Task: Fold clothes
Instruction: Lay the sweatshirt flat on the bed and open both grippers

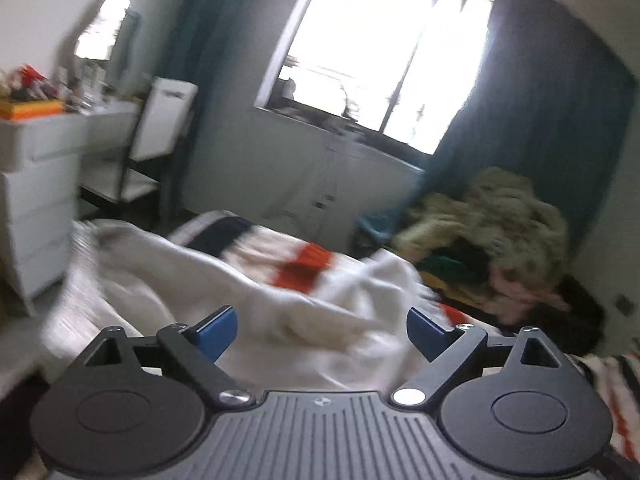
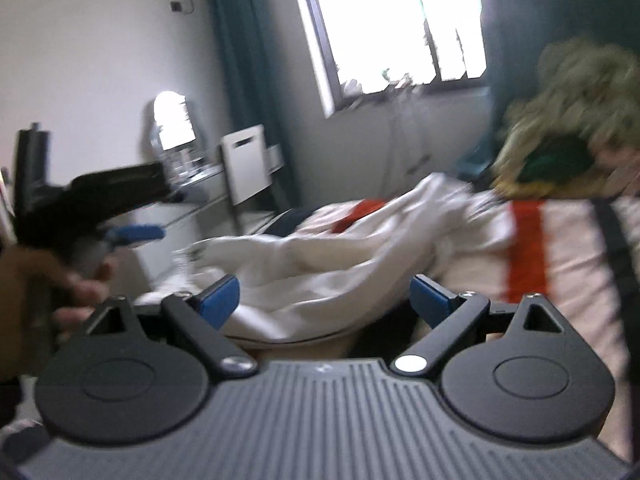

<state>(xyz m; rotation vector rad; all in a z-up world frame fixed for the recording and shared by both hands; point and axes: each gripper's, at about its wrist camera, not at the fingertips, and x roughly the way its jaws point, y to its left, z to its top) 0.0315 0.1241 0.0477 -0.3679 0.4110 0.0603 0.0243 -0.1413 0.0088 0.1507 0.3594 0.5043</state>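
A crumpled white garment [image 1: 240,280] lies across the bed, just beyond my left gripper [image 1: 322,334], which is open and empty with its blue pads wide apart. In the right wrist view the same white garment [image 2: 320,256] lies spread ahead of my right gripper [image 2: 324,300], also open and empty. The left gripper [image 2: 120,216] shows there at the far left, held in a hand above the bed's edge. Both views are blurred by motion.
The bed has a white cover with red and dark stripes [image 2: 528,248]. A pile of mixed clothes [image 1: 500,232] sits at the bed's far right. A white dresser [image 1: 36,184], a chair [image 1: 160,136] and a window [image 1: 380,48] stand behind.
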